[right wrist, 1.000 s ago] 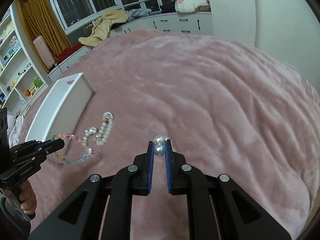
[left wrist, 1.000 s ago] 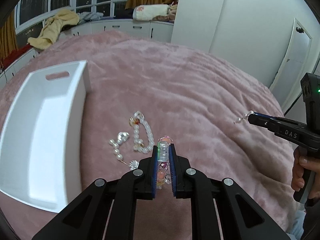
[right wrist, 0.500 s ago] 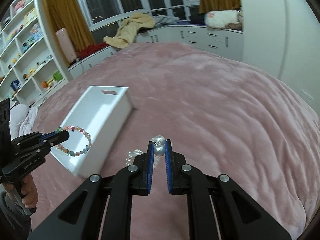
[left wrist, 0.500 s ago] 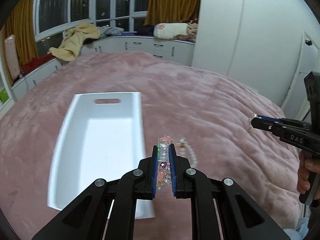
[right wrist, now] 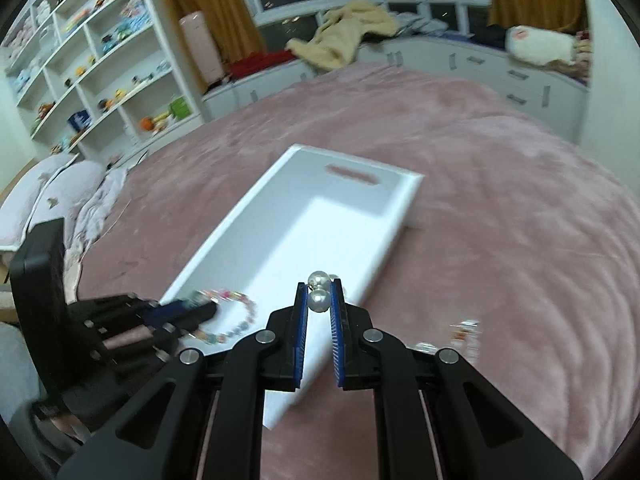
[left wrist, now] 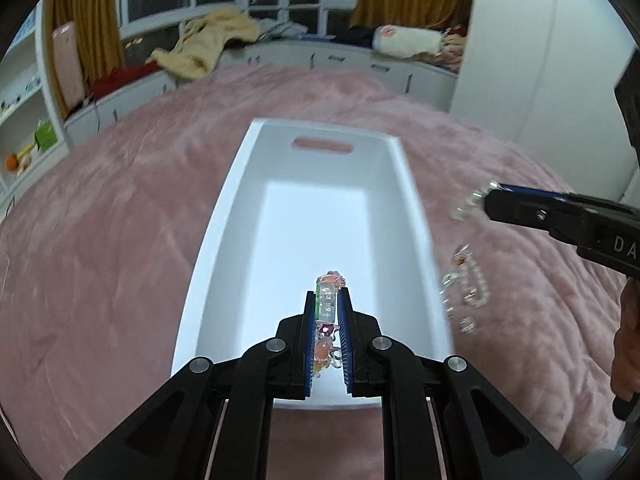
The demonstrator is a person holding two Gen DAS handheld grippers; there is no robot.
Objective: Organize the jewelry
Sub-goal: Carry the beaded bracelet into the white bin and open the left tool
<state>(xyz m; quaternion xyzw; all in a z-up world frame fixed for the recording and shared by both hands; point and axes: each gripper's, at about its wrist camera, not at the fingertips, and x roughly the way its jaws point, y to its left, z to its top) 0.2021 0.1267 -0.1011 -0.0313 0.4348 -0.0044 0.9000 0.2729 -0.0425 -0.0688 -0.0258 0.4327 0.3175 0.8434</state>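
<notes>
Multicoloured bead bracelet [left wrist: 328,312] sits clamped in the left gripper [left wrist: 329,300]; right gripper [right wrist: 319,294] pinches a pearl piece [right wrist: 319,299].

We see a colourful bead bracelet [left wrist: 329,312] hanging over the empty white tray [left wrist: 236,216], pearl earrings [right wrist: 319,291] above its near corner, pearl jewellery [left wrist: 466,288] lying just beside it.

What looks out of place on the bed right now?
Only the loose pearl jewelry lying on the pink blanket right of the white tray, not in it. The tray shows no damage, and it looks empty apart from the bead bracelet held over it.
</notes>
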